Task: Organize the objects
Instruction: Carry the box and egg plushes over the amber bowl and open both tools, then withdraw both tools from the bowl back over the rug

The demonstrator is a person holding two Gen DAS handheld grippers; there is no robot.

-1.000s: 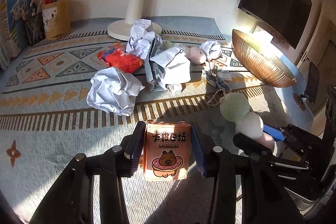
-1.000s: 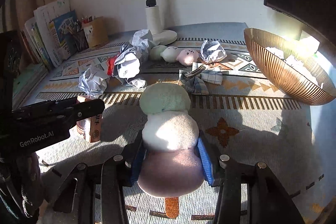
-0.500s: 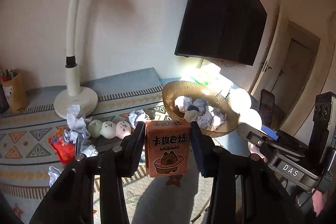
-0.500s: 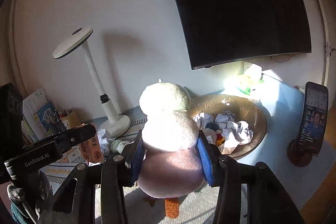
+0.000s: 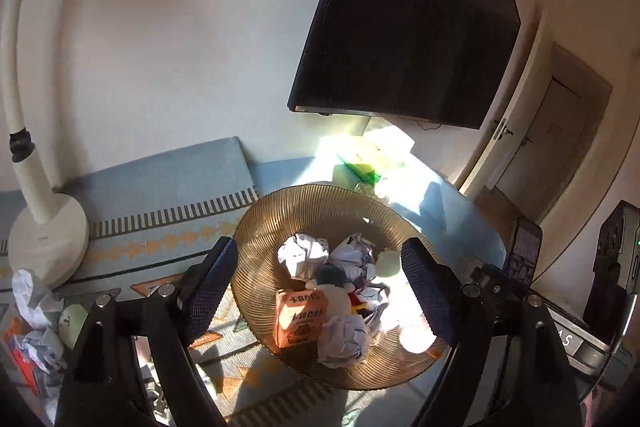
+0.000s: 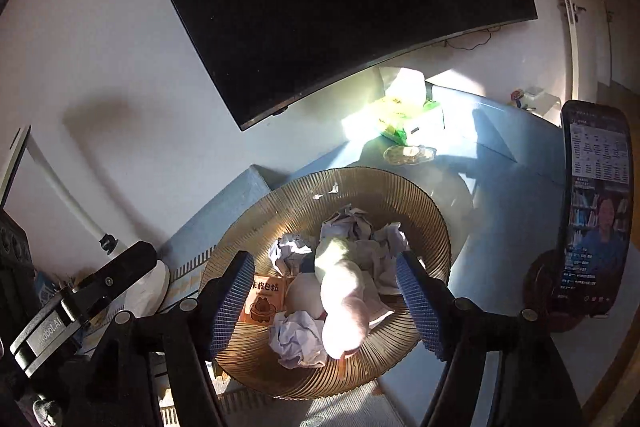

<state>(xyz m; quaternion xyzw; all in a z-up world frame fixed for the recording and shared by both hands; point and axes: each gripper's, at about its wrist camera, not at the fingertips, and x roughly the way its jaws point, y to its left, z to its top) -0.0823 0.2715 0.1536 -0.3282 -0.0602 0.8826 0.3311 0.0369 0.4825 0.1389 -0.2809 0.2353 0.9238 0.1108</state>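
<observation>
Both jaws opening above the ribbed bowl: left hand-held gripper empty, orange box at the bowl's 7 o'clock; right hand-held gripper apparently clear of the plush toy.

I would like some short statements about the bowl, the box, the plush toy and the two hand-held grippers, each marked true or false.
1. The orange box lies inside the ribbed bowl. True.
2. The left hand-held gripper is clamped on the orange box. False: its jaws are opening, nothing is between them, and the box lies in the bowl below.
3. Crumpled paper balls are in the bowl. True.
4. The plush toy is on the patterned cloth outside the bowl. False: it is over the bowl, among the papers.
5. The right hand-held gripper has its pads pressed on the plush toy. False: its jaws are opening, and both pads stand apart from the toy.
</observation>
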